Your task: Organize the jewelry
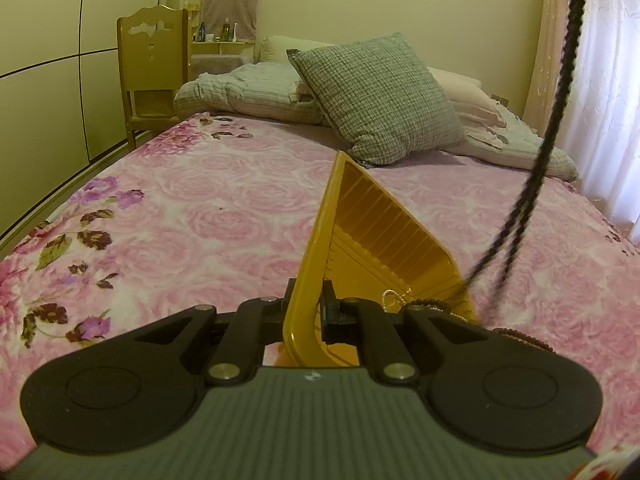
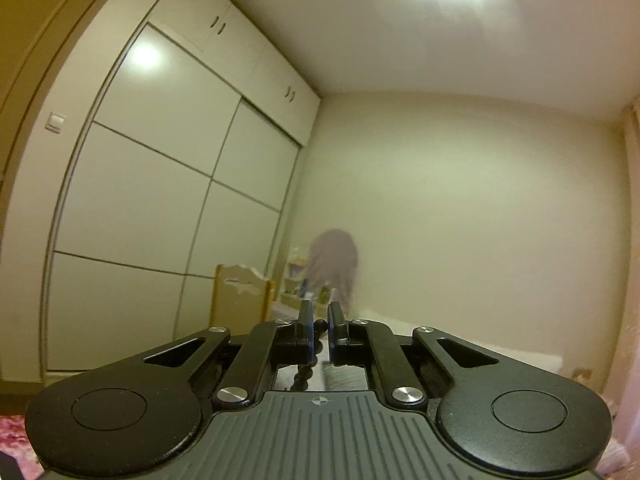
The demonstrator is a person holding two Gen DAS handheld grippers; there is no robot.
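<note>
Clamped between the black fingers of the left hand-held gripper (image 1: 308, 312) is the near rim of a yellow tray (image 1: 384, 236), a ribbed plastic dish that stands tilted up on edge over the pink floral bedspread (image 1: 180, 208); held that way, its contents slide toward the low corner, where a pale bead chain (image 1: 390, 298) and a string of small brown beads (image 1: 430, 302) have gathered, the brown string spilling over the tray's edge onto the bedspread. Pinching the rim seems meant to steady the tray as an open target for whatever comes next. The right hand-held gripper (image 2: 319, 330) is raised and points about level toward the wardrobe wall, its jaws closed on the top of a dark bead necklace (image 2: 302, 376), whose strand hangs down behind the fingers. In the left wrist view that same necklace dangles as long dark strands from the top right corner down to just beside the tray's right edge; lifting it high probably lets the full length hang straight and untangled before it is lowered in. A grey checked pillow (image 1: 376, 96) lies farther up the bed, well apart from the work.
</note>
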